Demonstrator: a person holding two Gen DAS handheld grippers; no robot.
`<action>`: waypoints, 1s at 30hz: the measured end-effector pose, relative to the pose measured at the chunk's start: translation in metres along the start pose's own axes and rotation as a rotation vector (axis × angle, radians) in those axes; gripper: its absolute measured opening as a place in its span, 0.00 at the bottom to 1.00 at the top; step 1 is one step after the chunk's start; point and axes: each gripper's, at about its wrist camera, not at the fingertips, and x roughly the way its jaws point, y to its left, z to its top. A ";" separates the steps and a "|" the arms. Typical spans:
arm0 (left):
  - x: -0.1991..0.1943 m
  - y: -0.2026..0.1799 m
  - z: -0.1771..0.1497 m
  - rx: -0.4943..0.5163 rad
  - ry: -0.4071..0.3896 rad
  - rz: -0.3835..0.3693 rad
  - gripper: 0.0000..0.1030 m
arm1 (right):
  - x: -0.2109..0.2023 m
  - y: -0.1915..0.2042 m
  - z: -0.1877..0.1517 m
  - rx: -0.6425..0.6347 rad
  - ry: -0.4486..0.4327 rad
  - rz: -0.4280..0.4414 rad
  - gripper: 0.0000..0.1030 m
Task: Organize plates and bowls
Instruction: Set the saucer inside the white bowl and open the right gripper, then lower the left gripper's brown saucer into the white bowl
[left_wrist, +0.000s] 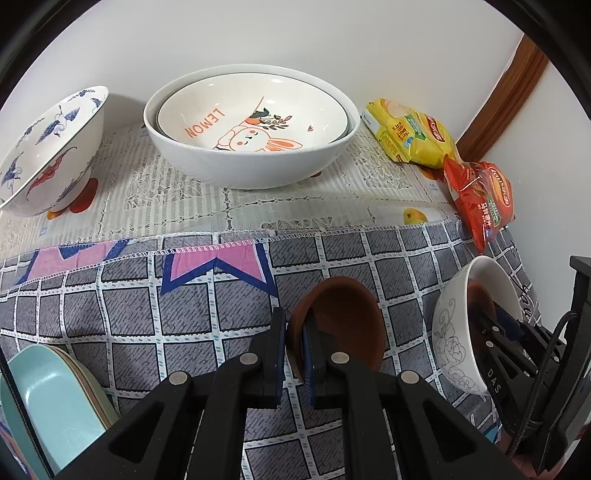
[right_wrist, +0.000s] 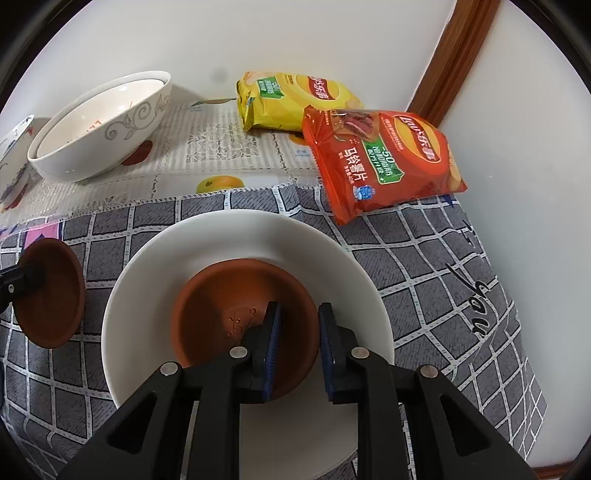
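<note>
My left gripper (left_wrist: 294, 328) is shut on the rim of a small brown bowl (left_wrist: 341, 325) and holds it tilted above the checked cloth; it also shows in the right wrist view (right_wrist: 51, 295). A second brown bowl (right_wrist: 236, 314) lies inside a white bowl with a grey flower pattern (right_wrist: 155, 280), also seen in the left wrist view (left_wrist: 454, 332). My right gripper (right_wrist: 297, 332) is inside that white bowl, its jaws a little apart astride the brown bowl's near rim. A large white bowl (left_wrist: 207, 162) holds a rabbit "LEMON" bowl (left_wrist: 255, 114) at the back.
A blue-and-red crane bowl (left_wrist: 48, 155) stands at the back left. A stack of pale plates, teal on top (left_wrist: 55, 402), sits at the near left. Yellow (right_wrist: 295, 99) and red (right_wrist: 384, 155) crisp bags lie by the wall at the right, near a wooden door frame (right_wrist: 458, 55).
</note>
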 end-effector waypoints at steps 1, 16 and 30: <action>0.000 0.000 0.000 0.000 -0.001 0.001 0.08 | 0.000 0.000 0.000 0.001 0.001 0.006 0.22; -0.021 -0.007 -0.001 0.021 -0.058 0.028 0.08 | -0.045 -0.015 -0.002 0.051 -0.075 0.078 0.28; -0.063 -0.043 0.003 0.023 -0.115 0.004 0.08 | -0.087 -0.061 -0.031 0.115 -0.140 0.170 0.30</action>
